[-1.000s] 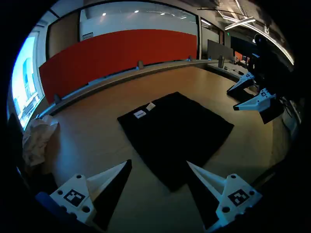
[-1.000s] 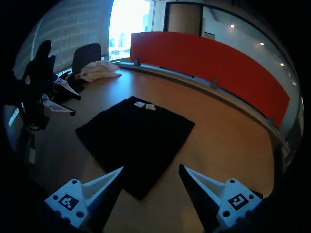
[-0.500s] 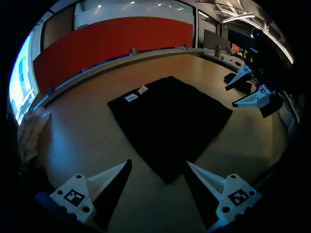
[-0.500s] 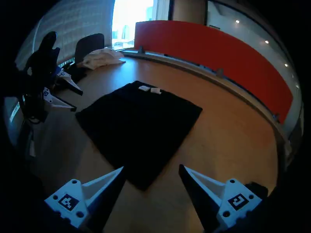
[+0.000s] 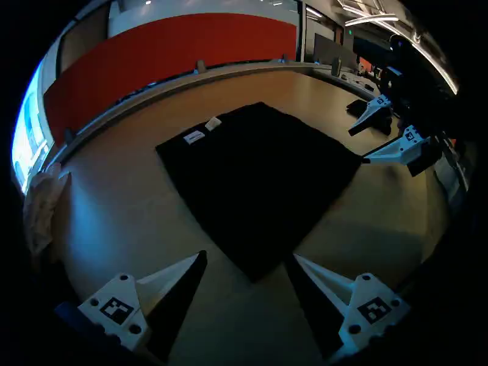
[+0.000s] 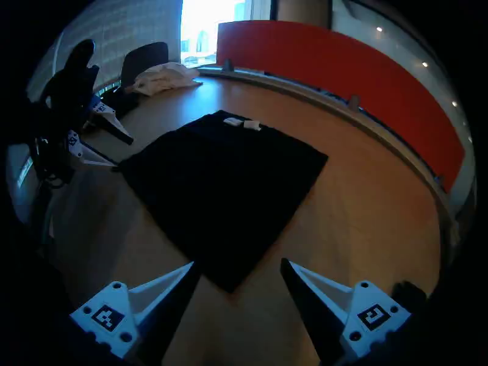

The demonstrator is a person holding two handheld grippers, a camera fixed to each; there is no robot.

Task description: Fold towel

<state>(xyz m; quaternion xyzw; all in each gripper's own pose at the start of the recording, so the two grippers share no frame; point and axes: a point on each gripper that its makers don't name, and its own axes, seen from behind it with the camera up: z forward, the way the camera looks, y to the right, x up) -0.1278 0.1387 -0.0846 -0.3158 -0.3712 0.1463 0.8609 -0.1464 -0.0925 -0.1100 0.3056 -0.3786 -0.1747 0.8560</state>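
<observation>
1. Towel [image 5: 256, 177], black, lies spread flat on the wooden table [image 5: 122, 201] in the left gripper view. Its near corner points between the 2 fingers of the left gripper [image 5: 248, 255], which stands wide open and grips nothing. 2 white tags [image 5: 203, 130] sit at the far edge. The right gripper [image 5: 357, 146] hangs by the towel's right corner, fingers spread, empty.
2. In the right gripper view the towel [image 6: 226, 183] lies flat, its near corner between the right gripper [image 6: 238, 262] fingers, which are wide apart and hold nothing. The left gripper [image 6: 124, 154] is at the left corner, open; whether it touches is unclear. Possibly a pale cloth heap [image 6: 165, 78] lies at the table's [image 6: 366, 201] far end.
</observation>
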